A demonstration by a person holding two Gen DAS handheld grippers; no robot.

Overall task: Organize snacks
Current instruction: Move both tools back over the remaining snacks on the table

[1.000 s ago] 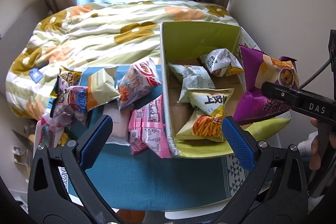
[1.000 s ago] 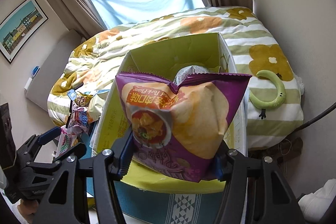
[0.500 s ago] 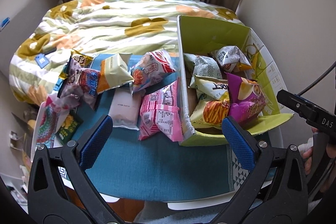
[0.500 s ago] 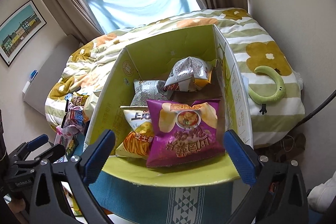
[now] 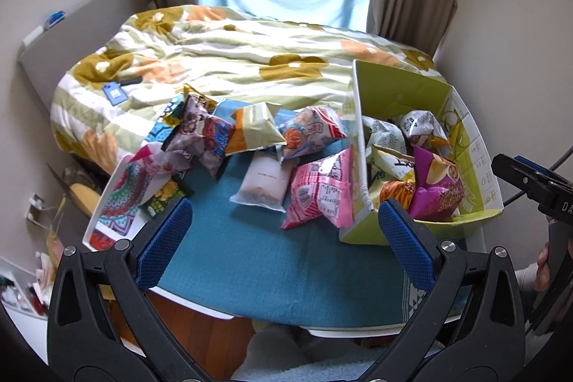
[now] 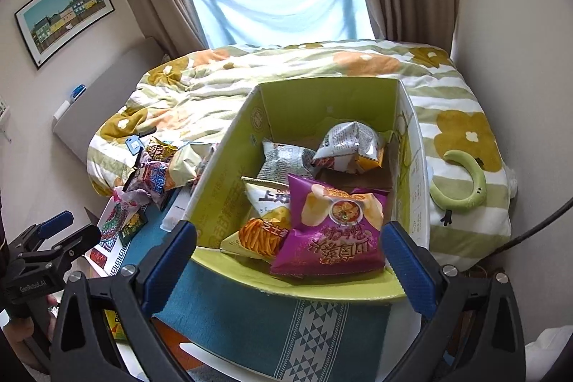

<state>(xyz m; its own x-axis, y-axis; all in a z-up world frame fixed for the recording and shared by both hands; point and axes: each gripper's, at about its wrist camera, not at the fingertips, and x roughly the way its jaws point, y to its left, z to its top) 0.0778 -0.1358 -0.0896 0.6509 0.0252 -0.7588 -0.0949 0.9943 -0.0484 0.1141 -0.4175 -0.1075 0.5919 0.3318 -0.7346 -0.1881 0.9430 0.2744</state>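
Observation:
A green cardboard box (image 6: 229, 188) stands on the table's right side and holds several snack bags. A purple chip bag (image 6: 333, 235) lies at its front, also seen in the left wrist view (image 5: 435, 188), beside a yellow bag (image 6: 265, 221). Two silver bags (image 6: 347, 145) lie farther back. Loose snacks lie left of the box: a pink pack (image 5: 322, 192), a pale pink pouch (image 5: 261, 181), a red-and-white bag (image 5: 311, 131). My left gripper (image 5: 286, 238) is open and empty above the teal cloth. My right gripper (image 6: 290, 260) is open and empty before the box.
A teal cloth (image 5: 272, 260) covers the table. A pile of bags (image 5: 200, 131) lies at its far left edge beside a patterned card (image 5: 121, 196). A bed with a flowered quilt (image 5: 232, 59) stands behind. A green curved toy (image 6: 465, 181) lies on the quilt, right of the box.
My right gripper opened and let the purple chip bag drop into the box, then drew back. My left gripper pulled back and up, away from the table.

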